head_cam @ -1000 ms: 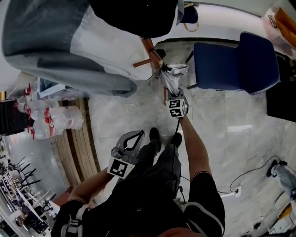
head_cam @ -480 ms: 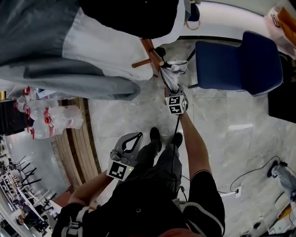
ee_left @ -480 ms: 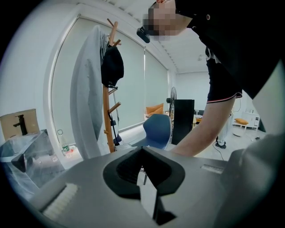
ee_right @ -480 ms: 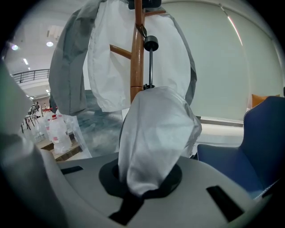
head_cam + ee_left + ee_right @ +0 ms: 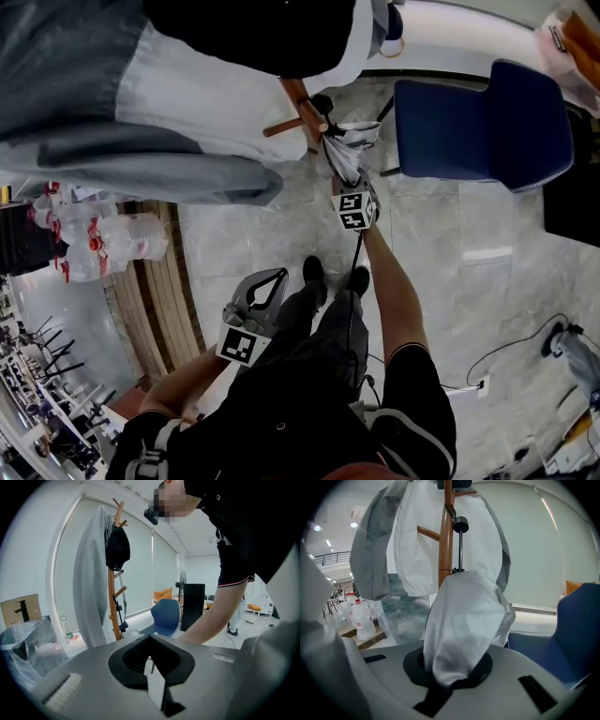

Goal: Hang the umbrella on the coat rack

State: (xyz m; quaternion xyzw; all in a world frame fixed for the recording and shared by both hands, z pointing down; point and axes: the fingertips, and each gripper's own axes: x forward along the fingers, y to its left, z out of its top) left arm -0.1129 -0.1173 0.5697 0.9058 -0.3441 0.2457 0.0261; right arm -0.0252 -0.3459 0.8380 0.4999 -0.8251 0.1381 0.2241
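Observation:
The folded silver-white umbrella [image 5: 346, 156] [image 5: 464, 620] hangs beside the wooden coat rack pole [image 5: 302, 105] [image 5: 448, 541]. Its black shaft runs up to a black knob [image 5: 461, 525] right against the pole. My right gripper [image 5: 351, 184] [image 5: 452, 672] grips the lower bunch of umbrella cloth; its jaws are opening, with the fabric still filling the gap between them. My left gripper [image 5: 277, 276] [image 5: 151, 660] is held low by the person's legs, shut and holding nothing. The rack [image 5: 112, 606] shows far off in the left gripper view.
A grey-and-white coat [image 5: 141, 103] and a black garment [image 5: 272, 28] hang on the rack. A blue chair [image 5: 480, 122] [image 5: 581, 620] stands just right of it. Packs of water bottles [image 5: 103, 242] and wooden slats [image 5: 159, 300] lie to the left. A cable [image 5: 511, 347] trails on the marble floor.

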